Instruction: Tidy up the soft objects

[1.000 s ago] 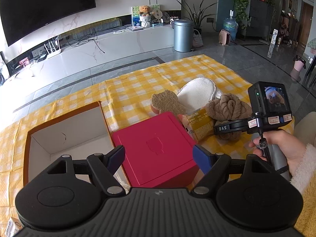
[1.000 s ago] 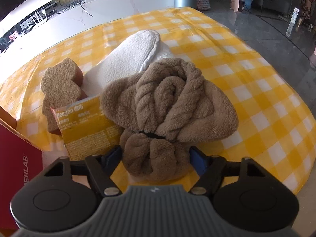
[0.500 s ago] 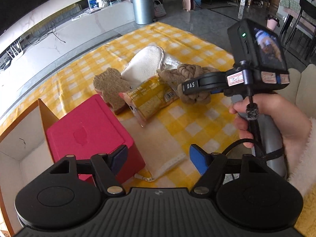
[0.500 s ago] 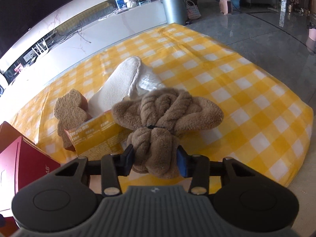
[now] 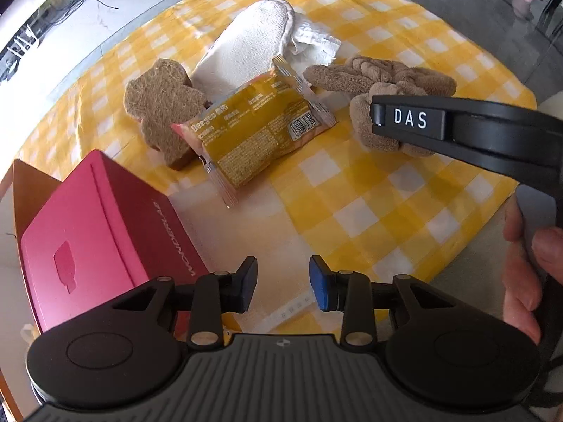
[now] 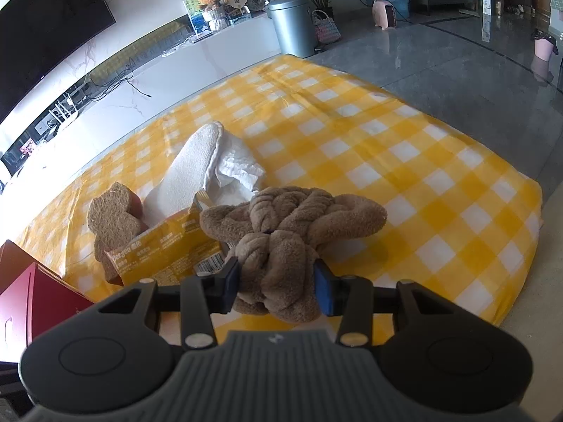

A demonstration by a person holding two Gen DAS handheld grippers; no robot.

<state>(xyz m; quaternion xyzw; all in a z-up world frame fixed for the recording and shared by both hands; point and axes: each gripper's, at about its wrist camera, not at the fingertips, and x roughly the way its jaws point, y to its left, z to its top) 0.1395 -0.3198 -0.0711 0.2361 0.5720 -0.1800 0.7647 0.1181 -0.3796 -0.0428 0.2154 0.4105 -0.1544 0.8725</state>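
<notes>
My right gripper (image 6: 278,286) is shut on the lower lobe of a brown knotted towel (image 6: 292,218), which hangs just over the yellow checked cloth (image 6: 404,147). In the left wrist view the same towel (image 5: 380,70) shows behind the right gripper's black body (image 5: 457,126). My left gripper (image 5: 283,286) points steeply down over a pale cream cloth (image 5: 239,232) with a white tag. Its jaws are closing, and the pads touch nothing. A yellow snack packet (image 5: 260,133), a bear-shaped brown sponge (image 5: 158,102) and a white mitt (image 5: 246,45) lie beyond.
A red box (image 5: 95,232) stands at the left, against an open cardboard box (image 5: 21,183). Crumpled white tissue (image 5: 313,38) lies by the mitt. A hand (image 5: 520,267) holds the right gripper's handle at the table's right edge. Bare checked cloth (image 5: 369,204) stretches right of the packet.
The right gripper's jaws closed onto the brown towel and raised it slightly. The left gripper swung right and down from above the red box to the cream cloth, its jaws narrowing.
</notes>
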